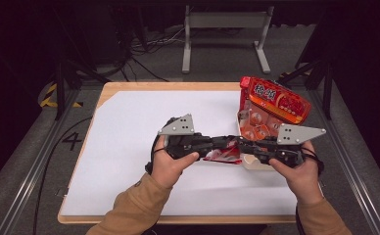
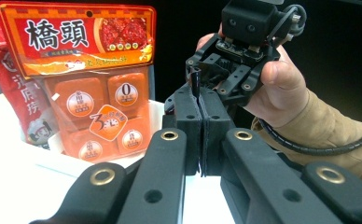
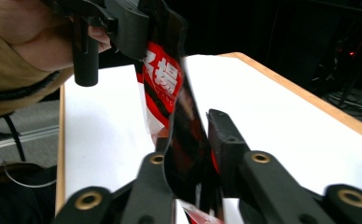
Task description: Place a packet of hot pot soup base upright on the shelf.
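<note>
A small red snack packet [image 1: 223,155] with white characters and a crinkled foil skin hangs stretched between the two tongs, above the bench [image 1: 129,147]. The left tongs [image 1: 221,143] are pressed together on one edge of it; in the left gripper view their pads meet with almost no gap. The right tongs [image 1: 241,144] grip the opposite end, and in the right gripper view the red film runs down between their jaws, which are clamped on it.

Just behind the right tongs stands one large orange pouch [image 1: 272,107], upright in a white tray [image 1: 251,164]; it has a red header with bold black characters and shows four orange portion packs [image 2: 100,116] through its clear front. Beside it, farther from the left tongs, leans one red bag [image 2: 16,93] with white lettering.

Two hands, two tongs, three packets in all.

The bench is pale wood covered by a white sheet. Around it lie grey floor, black cables [image 1: 129,54] and a grey metal stand [image 1: 225,29] in a dark room.
</note>
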Action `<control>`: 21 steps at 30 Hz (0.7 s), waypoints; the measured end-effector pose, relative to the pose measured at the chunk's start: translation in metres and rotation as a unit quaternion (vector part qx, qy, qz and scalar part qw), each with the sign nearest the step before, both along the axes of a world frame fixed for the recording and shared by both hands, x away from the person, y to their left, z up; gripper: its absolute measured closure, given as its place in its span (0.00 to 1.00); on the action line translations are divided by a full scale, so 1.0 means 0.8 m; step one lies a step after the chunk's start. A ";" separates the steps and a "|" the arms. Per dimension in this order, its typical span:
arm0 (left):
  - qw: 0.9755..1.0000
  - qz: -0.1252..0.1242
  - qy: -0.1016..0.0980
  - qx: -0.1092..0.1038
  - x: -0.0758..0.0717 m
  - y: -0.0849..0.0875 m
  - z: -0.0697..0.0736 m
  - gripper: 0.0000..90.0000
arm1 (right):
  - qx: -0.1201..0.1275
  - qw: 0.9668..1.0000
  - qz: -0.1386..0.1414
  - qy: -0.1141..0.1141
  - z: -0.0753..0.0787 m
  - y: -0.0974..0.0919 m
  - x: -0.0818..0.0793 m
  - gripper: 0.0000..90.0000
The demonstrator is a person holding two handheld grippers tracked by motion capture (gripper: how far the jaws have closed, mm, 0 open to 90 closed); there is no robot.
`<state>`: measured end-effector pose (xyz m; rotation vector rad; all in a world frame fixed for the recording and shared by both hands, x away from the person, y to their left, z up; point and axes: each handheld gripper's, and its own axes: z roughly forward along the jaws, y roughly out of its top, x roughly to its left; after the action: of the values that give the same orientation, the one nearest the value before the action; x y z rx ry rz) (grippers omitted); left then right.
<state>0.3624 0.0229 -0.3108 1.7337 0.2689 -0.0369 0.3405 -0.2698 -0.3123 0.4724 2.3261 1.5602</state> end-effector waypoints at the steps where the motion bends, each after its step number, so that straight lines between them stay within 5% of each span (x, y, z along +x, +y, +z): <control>1: 1.000 0.000 0.000 0.000 0.000 0.000 0.000 0.99 | -0.003 1.000 0.001 0.000 0.001 0.000 0.000 0.93; 10: 1.000 0.009 -0.002 0.000 0.002 -0.002 0.001 0.96 | -0.011 0.999 0.040 -0.007 0.008 -0.009 0.003 1.00; 15: 1.000 0.020 0.002 -0.003 0.005 0.000 -0.001 0.80 | -0.017 0.999 0.049 -0.009 0.015 -0.015 0.006 1.00; 21: 0.999 0.043 0.007 0.004 0.010 0.012 -0.008 0.72 | -0.028 0.999 0.046 -0.010 0.027 -0.036 0.013 1.00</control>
<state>0.3701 0.0326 -0.3172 1.7293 0.3540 0.0156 0.3510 -0.2986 -0.2909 0.3403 2.4008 1.5273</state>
